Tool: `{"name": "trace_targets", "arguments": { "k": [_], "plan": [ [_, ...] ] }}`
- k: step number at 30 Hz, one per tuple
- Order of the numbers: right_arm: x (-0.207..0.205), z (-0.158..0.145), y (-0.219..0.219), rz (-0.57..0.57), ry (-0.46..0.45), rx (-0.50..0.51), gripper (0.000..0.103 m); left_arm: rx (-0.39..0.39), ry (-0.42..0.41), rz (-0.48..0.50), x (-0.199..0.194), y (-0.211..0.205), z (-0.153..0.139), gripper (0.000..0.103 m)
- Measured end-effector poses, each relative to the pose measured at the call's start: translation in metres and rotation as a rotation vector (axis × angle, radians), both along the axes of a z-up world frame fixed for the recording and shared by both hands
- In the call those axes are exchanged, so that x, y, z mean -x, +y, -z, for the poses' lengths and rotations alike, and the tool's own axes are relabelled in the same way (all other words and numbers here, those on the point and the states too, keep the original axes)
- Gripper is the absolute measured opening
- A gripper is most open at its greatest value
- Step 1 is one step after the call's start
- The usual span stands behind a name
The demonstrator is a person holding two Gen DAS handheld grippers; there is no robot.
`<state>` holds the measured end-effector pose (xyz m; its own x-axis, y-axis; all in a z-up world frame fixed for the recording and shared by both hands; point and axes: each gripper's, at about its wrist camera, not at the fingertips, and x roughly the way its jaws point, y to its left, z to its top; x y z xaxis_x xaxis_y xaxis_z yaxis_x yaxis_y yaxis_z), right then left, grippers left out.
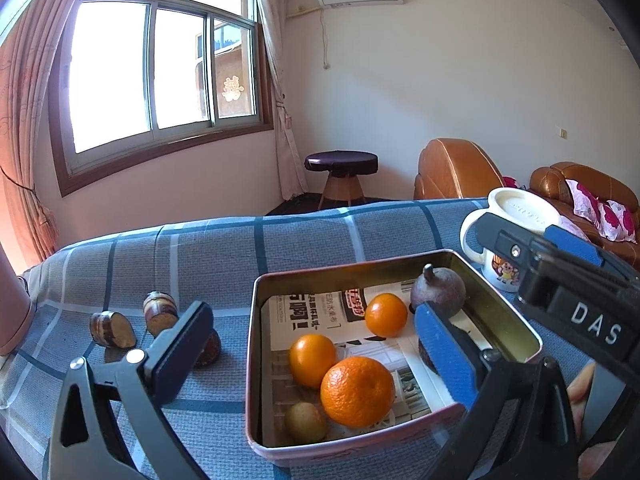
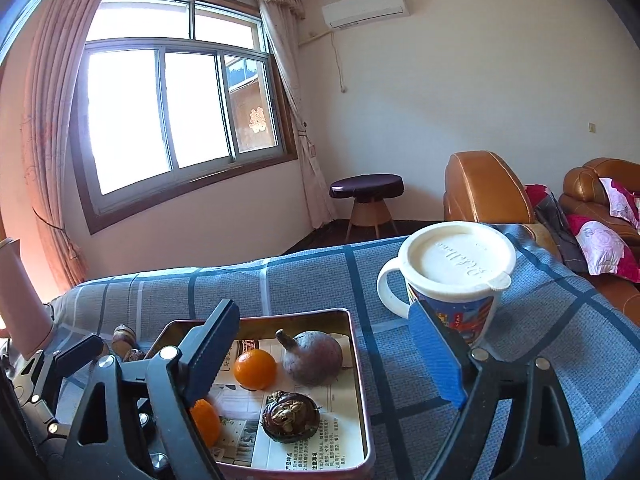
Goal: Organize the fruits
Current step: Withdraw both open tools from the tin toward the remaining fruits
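Note:
A metal tin (image 1: 256, 320) lined with newspaper sits on the blue checked table. It holds three oranges (image 1: 357, 391), a small kiwi (image 1: 305, 422), a purple pear-shaped fruit (image 1: 438, 290) and a dark mangosteen (image 2: 290, 418). Two cut cane pieces (image 1: 113, 329) and a dark red fruit (image 1: 211, 348) lie left of the tin. My left gripper (image 1: 316, 340) is open and empty over the tin's front. My right gripper (image 2: 320, 354) is open and empty, above the tin's (image 2: 360, 380) right side; it also shows in the left wrist view (image 1: 560, 256).
A white lidded mug (image 2: 452, 276) stands on the table right of the tin. A pink cylinder (image 2: 20, 300) stands at the far left. Beyond the table are a stool (image 1: 342, 176) and brown leather sofas (image 1: 456, 170).

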<state>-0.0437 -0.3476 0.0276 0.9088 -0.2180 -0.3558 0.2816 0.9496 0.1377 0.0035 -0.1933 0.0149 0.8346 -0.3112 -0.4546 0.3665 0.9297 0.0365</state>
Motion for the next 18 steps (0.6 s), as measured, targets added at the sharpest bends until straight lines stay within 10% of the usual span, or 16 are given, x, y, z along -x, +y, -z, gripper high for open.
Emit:
{"name": "trace_targets", "arguments": {
  "k": [18],
  "plan": [
    [0.011,0.004,0.021,0.056,-0.032,0.101,0.088,0.009,0.019,-0.054,0.001,0.019,0.002,0.103]
  ]
}}
